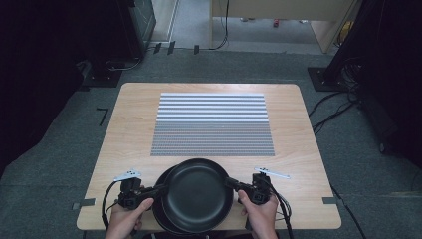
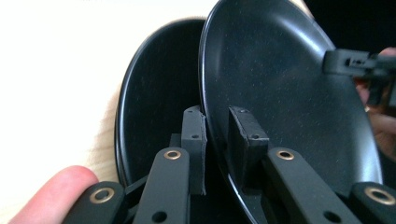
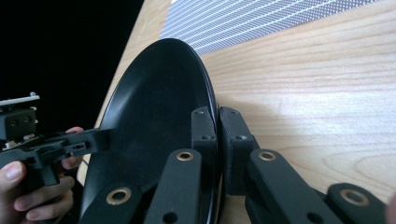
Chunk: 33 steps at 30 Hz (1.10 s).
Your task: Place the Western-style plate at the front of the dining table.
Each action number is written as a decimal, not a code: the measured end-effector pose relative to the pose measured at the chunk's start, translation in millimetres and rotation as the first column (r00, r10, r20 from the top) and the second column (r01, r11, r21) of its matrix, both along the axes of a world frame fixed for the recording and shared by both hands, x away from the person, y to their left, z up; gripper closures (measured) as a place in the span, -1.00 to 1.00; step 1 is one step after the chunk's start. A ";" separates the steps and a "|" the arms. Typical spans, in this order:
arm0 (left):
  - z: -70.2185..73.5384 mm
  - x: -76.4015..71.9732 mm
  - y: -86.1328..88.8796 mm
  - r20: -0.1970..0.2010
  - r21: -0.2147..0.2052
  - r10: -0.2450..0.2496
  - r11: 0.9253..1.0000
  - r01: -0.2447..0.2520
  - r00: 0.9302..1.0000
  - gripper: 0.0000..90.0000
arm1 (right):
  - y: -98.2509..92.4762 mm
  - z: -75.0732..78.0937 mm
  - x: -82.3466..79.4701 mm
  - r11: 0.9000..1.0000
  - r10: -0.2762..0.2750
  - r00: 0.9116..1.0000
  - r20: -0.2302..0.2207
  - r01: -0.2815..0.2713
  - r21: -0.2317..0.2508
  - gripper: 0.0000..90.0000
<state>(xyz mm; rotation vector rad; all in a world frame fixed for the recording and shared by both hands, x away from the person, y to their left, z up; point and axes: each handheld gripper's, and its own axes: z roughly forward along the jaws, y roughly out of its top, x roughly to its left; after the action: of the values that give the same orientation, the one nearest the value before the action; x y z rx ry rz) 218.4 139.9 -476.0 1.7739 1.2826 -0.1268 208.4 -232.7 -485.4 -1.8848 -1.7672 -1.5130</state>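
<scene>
Upper black plate, clamped at opposite rims between both jaws, appears lifted off the lower black plate; setting it down on the desk remains.

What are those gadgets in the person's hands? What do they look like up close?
Each hand holds a black gripper: left gripper, right gripper. Each has two flat black jaws on linked bars joined by brass-coloured rivets, with small screw holes. A grey three-cornered plate sits on top of each, and black cables trail back from them. No sleeves are in view.
</scene>
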 end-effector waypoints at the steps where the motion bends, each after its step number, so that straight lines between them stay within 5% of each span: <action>1: 2.0 0.4 0.0 0.005 -0.001 0.007 1.000 -0.007 1.000 0.73 | -0.4 1.3 0.7 1.000 0.002 1.000 -0.001 -0.002 0.008 0.91; 17: 40.9 36.0 -2.4 0.081 -0.024 0.050 0.999 -0.049 0.995 0.78 | -3.3 33.3 37.4 0.999 0.014 0.999 0.039 -0.016 0.046 0.91; 33: 58.4 79.4 -15.1 0.090 -0.061 0.047 0.997 -0.041 0.995 0.79 | -15.6 59.2 75.2 1.000 0.001 0.997 0.076 -0.002 0.018 0.91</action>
<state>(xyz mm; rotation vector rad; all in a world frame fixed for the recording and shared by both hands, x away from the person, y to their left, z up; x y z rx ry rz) 297.8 124.9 -417.5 1.6807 1.2393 -0.0577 283.5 -248.3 -426.2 -1.8406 -1.7796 -1.6145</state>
